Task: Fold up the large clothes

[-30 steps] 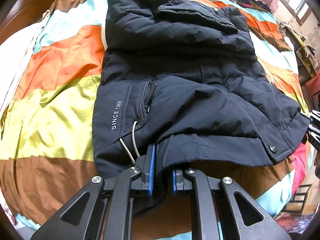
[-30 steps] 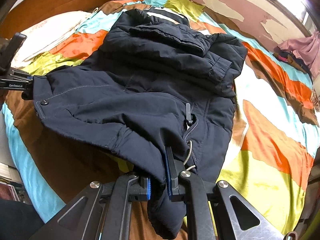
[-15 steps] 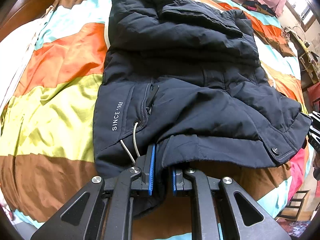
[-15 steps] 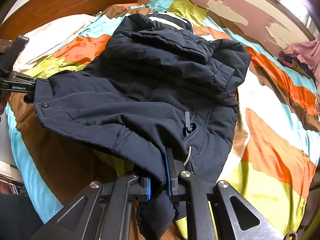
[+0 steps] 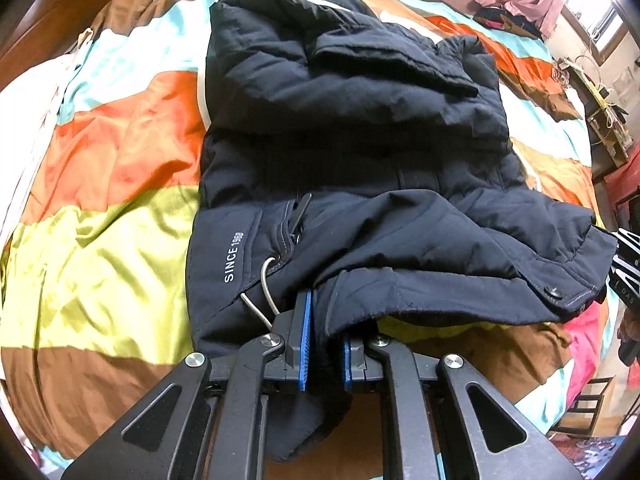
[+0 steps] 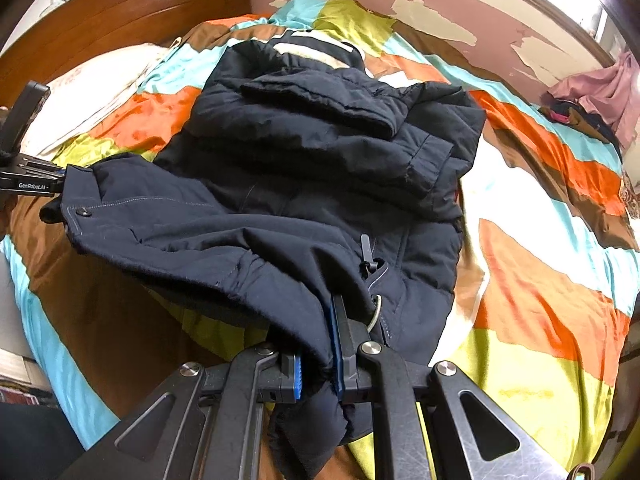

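Grippers, left [image 5: 324,344] and right [image 6: 318,360], pinch jacket [image 5: 352,140] hem (raised).

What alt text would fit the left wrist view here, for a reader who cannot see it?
The left tool is clamped on the lower hem of a dark navy padded jacket, lifting that edge off a bed with a striped orange, green, brown and turquoise bedspread. The jacket's sleeves lie folded across its upper body. The right tool peeks in at the right edge, by the hem's other corner.

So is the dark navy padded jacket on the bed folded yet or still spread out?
Partly folded: the dark navy padded jacket has its sleeves folded across its body, and both claws hold its hem raised off the striped satin bedspread.
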{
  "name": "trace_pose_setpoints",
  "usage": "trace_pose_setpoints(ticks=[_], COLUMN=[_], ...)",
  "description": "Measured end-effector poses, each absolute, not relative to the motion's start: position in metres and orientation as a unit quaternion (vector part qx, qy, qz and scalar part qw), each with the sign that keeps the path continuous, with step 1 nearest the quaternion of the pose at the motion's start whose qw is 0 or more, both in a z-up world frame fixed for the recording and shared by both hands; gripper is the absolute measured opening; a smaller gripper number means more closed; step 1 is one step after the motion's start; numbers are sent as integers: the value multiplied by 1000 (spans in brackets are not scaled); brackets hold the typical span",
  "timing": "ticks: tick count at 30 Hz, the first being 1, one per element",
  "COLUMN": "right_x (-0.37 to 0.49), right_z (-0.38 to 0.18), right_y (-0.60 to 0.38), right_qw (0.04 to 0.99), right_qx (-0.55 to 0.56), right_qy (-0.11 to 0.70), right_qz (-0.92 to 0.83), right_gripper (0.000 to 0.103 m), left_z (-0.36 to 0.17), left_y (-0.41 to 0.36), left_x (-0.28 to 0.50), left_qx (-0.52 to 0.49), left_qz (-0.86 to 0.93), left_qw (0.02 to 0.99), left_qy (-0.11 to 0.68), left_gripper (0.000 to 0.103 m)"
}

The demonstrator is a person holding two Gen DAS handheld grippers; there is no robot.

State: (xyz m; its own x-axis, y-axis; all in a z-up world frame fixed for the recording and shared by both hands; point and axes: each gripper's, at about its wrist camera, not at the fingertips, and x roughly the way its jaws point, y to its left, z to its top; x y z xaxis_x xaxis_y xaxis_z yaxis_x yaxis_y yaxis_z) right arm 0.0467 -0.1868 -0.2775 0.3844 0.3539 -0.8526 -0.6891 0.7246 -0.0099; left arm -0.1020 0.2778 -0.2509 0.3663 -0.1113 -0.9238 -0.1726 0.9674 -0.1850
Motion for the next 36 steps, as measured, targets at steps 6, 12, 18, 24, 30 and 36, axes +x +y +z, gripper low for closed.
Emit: trace_pose_setpoints(ticks=[6, 12, 18, 24, 30, 36], right_x=[73, 107, 134, 147, 168, 203], right_z=[-264, -247, -239, -234, -220, -208], right_y=[-180, -172, -168, -166, -164, -151], right_qw=[807, 798, 794, 792, 792, 788], right_qx=[-188, -198, -199, -194, -183, -185], right_qy=[451, 450, 450, 453, 455, 452], right_qz=[331, 348, 357, 360, 364, 374], right_gripper=[10, 9, 9, 9, 9, 9], left_z=[-236, -222, -213, -205, -190, -176], left_y=[288, 302, 310, 319, 329, 343], left_x=[-76, -46, -23, -8, 10, 40], left_qx=[-132, -135, -126, -137, -141, -133], left_qz=[9, -4, -12, -16, -20, -21], left_qw=[818, 814, 819, 821, 827, 835], left_qy=[560, 564, 560, 554, 543, 534], left_gripper=[8, 8, 8, 8, 8, 7])
